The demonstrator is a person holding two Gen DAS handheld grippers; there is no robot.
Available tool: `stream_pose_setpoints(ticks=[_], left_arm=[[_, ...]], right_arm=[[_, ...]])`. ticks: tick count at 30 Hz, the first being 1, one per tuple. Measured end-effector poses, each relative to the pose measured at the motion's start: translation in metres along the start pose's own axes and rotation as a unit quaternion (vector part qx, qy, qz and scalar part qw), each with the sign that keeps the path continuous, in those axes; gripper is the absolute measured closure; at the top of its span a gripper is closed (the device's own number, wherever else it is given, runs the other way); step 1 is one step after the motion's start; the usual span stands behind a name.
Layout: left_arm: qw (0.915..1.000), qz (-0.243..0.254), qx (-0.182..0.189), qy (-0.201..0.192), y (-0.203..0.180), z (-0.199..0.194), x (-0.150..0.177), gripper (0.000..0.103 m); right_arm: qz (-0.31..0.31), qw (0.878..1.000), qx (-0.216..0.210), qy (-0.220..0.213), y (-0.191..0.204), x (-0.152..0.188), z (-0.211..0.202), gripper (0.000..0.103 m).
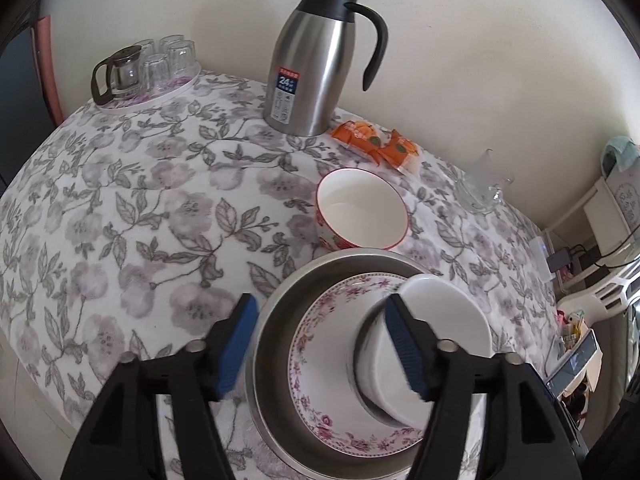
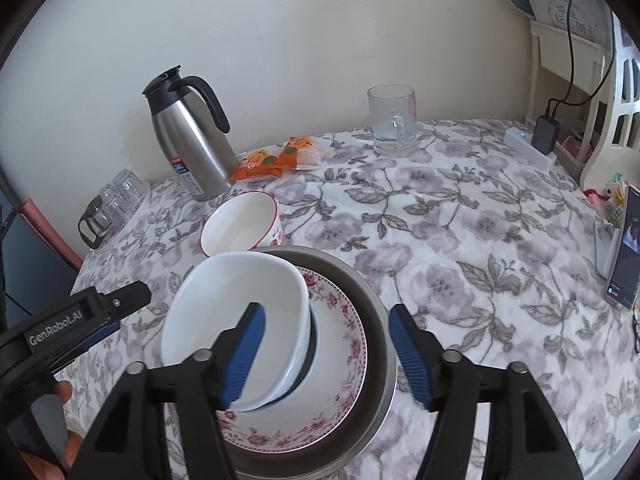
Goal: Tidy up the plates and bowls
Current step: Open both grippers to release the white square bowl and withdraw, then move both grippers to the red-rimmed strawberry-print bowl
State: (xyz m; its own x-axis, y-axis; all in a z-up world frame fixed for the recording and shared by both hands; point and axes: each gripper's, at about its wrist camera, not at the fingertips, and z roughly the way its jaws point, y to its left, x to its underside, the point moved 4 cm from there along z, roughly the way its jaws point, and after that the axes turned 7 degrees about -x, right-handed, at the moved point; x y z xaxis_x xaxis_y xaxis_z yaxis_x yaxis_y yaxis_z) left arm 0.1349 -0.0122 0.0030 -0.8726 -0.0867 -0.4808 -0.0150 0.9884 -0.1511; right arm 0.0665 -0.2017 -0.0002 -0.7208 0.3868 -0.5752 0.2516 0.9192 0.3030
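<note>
White ceramic bowl (image 1: 436,344) sits tilted in the pink-flowered plate (image 1: 320,380), inside the steel basin (image 1: 276,312); my left gripper (image 1: 322,344) stands released. From the right wrist, my right gripper (image 2: 326,354) is released too, one pad before that bowl.

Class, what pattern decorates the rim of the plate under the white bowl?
Pink flowers on the plate, clearest in the left wrist view.

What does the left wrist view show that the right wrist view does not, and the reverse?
Only the left wrist view: the white tray rim under the glasses. Only the right wrist view: a phone, a charger, and the left gripper from outside. Both: steel flask, snack packets, red-rimmed bowl, and white bowl on the floral plate in the steel pan.
</note>
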Motion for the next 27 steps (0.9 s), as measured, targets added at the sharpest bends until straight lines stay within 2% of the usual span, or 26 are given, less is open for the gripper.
stream_pose_setpoints(ticks=[6,11,14,18,27], left_arm=[[0.9997,-0.016,-0.019,-0.008,0.008,0.001,-0.002,0.015],[0.9989,-0.027,-0.037,-0.013,0.015,0.004,-0.003,0.011],[0.998,-0.028,-0.052,-0.021,0.018,0.004,-0.004,0.003],[0.9967,-0.037,-0.066,-0.031,0.021,0.003,-0.005,0.003],[0.9964,-0.029,-0.07,-0.038,0.014,0.008,-0.016,0.003]], right_arm=[[0.007,1.0,0.006,-0.004,-0.006,-0.001,0.001,0.004],[0.012,1.0,0.005,-0.009,-0.008,-0.002,0.001,0.0],[0.014,1.0,0.004,-0.011,-0.009,-0.002,0.002,0.0],[0.015,1.0,0.001,-0.015,-0.009,-0.002,0.002,0.0],[0.017,1.0,-0.001,-0.016,-0.011,-0.004,0.005,0.0]])
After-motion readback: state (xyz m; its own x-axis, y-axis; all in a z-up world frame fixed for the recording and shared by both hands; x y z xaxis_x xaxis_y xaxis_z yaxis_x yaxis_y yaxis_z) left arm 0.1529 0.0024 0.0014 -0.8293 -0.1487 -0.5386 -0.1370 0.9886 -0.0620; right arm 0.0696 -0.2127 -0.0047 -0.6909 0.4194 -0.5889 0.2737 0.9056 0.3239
